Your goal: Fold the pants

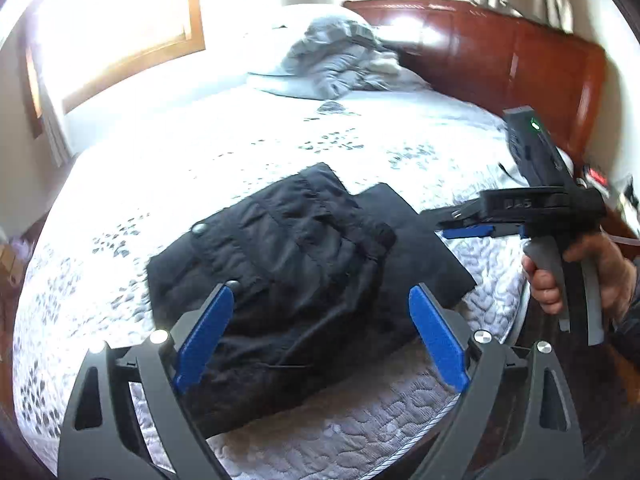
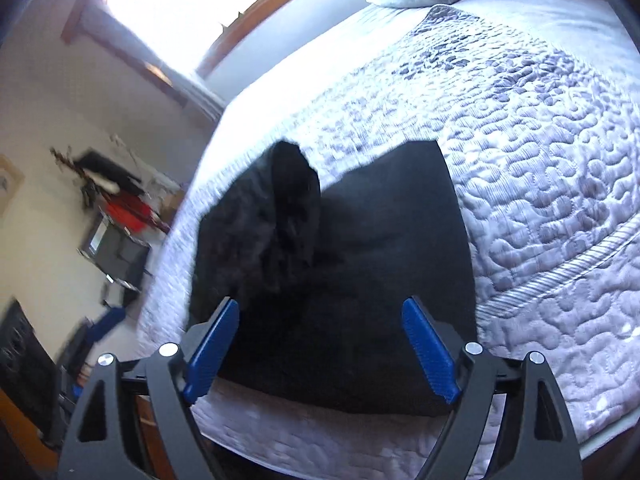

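Observation:
Black pants (image 1: 296,264) lie folded in a thick bundle on the quilted bed (image 1: 200,152), near its front edge. My left gripper (image 1: 322,300) hangs over the near end of the bundle with its blue pads wide apart and nothing pinched. In the left wrist view the right gripper (image 1: 456,222) shows at the right, held by a hand (image 1: 576,272), off the right edge of the pants. The right wrist view shows the pants (image 2: 360,272) from the side, with my right gripper (image 2: 320,312) open above them and holding nothing.
Crumpled grey bedding and a pillow (image 1: 332,56) lie at the head of the bed by a dark red wooden headboard (image 1: 520,56). Windows (image 1: 120,20) glare brightly. Shelves with clutter (image 2: 112,216) stand along the wall beyond the bed's far side.

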The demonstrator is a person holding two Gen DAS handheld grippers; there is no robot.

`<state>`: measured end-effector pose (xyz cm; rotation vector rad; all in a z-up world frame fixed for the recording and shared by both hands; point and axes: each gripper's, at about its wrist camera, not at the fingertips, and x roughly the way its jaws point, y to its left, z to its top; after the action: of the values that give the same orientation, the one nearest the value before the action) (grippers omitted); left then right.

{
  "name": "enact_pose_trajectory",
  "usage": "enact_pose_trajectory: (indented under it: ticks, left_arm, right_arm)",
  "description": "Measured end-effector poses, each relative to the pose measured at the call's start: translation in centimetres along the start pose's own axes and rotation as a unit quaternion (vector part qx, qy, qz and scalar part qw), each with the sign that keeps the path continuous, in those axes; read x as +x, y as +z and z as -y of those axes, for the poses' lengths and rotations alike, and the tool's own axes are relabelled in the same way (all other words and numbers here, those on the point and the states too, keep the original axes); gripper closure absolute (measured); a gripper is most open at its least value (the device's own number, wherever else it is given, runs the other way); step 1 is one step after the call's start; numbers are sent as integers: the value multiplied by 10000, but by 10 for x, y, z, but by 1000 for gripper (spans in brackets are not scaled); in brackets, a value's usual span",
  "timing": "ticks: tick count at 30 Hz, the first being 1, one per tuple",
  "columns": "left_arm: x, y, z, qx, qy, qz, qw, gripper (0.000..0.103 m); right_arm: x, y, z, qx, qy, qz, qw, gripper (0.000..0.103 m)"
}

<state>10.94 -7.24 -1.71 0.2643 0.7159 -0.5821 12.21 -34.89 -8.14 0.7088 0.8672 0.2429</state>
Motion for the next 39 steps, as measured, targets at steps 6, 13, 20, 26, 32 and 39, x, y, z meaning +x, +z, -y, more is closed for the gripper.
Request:
enact_pose_trajectory:
  ticks: [6, 13, 20, 26, 32, 39]
  left_arm:
    - [16, 9, -15, -1259, 436, -184, 9909, 7]
    - [27, -15, -72, -2505, 986, -576, 9614, 7]
    - [35, -33, -102, -3014, 1201, -821, 9423, 7]
    - [41, -49, -114, -3402, 1066, -1009, 9288, 7]
    - [42, -57, -116, -3615, 899, -1091, 9216, 7]
    - [42, -67, -115, -3753, 833, -1224, 9150, 7]
  right_arm:
    - [18, 16, -15, -25, 241, -418, 9988, 10]
    - [61, 21, -17, 185, 256, -946, 9950, 8]
    - [88, 13, -13, 472, 657, -1197, 9895, 8]
    - [117, 10, -12, 813, 1241, -1345, 9797, 5]
    - [142, 8, -21, 984, 1550, -1388, 9732, 12]
    - [138, 3, -25, 857, 1694, -1276, 9735, 62]
